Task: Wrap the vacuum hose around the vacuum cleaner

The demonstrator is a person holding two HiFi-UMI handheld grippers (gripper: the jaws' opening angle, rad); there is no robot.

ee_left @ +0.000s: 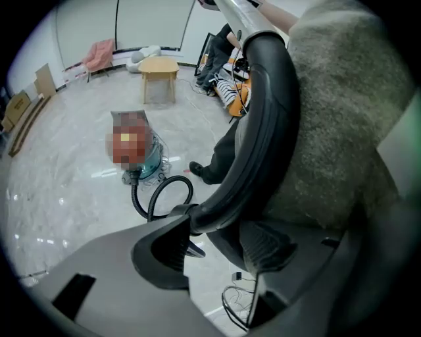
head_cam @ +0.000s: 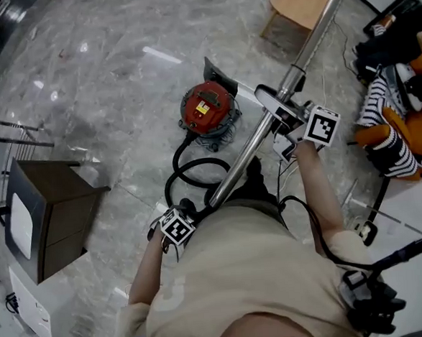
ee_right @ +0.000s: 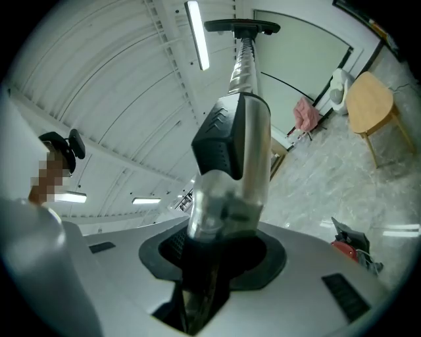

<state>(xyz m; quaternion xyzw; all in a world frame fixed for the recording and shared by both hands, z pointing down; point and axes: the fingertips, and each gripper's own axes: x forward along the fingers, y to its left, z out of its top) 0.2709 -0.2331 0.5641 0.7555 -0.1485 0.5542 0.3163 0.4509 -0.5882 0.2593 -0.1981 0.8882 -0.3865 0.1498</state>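
Both grippers hold the vacuum's wand above the marble floor (head_cam: 104, 85)

The left gripper (head_cam: 182, 218) is clamped on the black curved handle (ee_left: 263, 125) at the wand's lower end, both pads pressing its sides, while the right gripper (head_cam: 294, 126) is closed round the wand (head_cam: 256, 143) further up, where a black and clear fitting sits on the metal tube (the right gripper view shows the tube rising to the floor nozzle (ee_right: 241, 27)). The red vacuum cleaner (head_cam: 208, 108) stands on the floor in front of the person, near a wooden table (head_cam: 301, 1). The black vacuum hose (head_cam: 189, 169) lies in loose loops on the floor between the cleaner and the handle, not wound round the cleaner's body
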